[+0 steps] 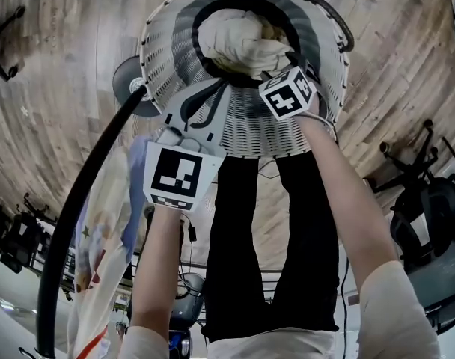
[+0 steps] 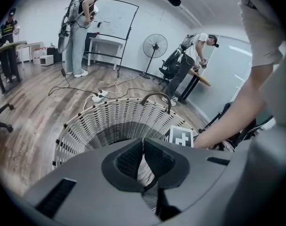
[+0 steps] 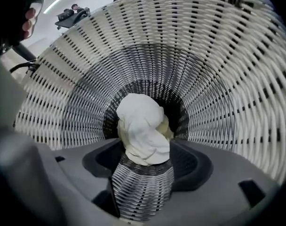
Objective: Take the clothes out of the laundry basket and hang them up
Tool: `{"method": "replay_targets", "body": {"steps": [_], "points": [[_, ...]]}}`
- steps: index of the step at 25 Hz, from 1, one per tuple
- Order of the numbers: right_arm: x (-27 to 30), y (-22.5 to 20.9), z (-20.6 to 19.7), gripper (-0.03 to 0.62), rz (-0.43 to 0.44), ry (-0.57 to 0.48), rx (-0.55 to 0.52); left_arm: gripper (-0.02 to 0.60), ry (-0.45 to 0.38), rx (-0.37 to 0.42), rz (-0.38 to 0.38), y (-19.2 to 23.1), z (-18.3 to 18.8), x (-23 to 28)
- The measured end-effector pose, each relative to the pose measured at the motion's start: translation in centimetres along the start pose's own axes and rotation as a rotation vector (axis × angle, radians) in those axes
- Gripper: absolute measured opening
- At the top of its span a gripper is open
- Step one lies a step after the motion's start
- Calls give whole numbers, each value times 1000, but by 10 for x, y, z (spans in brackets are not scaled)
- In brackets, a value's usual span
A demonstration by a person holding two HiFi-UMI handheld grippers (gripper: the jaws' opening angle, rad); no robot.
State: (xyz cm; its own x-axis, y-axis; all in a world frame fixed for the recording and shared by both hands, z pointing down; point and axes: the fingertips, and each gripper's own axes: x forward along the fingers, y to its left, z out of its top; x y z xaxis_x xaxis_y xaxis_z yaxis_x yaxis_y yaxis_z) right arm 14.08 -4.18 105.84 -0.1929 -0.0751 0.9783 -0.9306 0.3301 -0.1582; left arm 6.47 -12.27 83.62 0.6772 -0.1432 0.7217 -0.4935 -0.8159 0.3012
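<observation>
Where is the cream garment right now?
The cream garment lies bunched at the bottom of the woven laundry basket, top centre in the head view; the right gripper reaches in with jaws open, aimed at it.

Left gripper view: whiteboard (image 2: 115, 15) top centre, a person (image 2: 79, 32) standing at its left edge, fan (image 2: 154, 46) upright to its right. Second person (image 2: 187, 62) bends over a round table (image 2: 200, 78) right of centre. Power strip (image 2: 99, 97) on the wood floor (image 2: 35, 107) mid-frame; head view, office chair (image 1: 428, 223) at right edge.

Wood-plank floor (image 2: 35, 107), white walls (image 2: 180, 25), a whiteboard (image 2: 112, 15), a standing fan (image 2: 154, 46).
</observation>
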Motion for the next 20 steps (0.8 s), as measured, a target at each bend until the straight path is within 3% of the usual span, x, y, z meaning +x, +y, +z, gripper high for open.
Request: {"method": "replay_targets", "body": {"steps": [9,20], "points": [[65,-16,-11,324,-85,57,-3,28,-1,7,-34,16,-7,17],[111,-31,-16,362,-118,107,27,29,1,8,-81,22,-20,27]]}}
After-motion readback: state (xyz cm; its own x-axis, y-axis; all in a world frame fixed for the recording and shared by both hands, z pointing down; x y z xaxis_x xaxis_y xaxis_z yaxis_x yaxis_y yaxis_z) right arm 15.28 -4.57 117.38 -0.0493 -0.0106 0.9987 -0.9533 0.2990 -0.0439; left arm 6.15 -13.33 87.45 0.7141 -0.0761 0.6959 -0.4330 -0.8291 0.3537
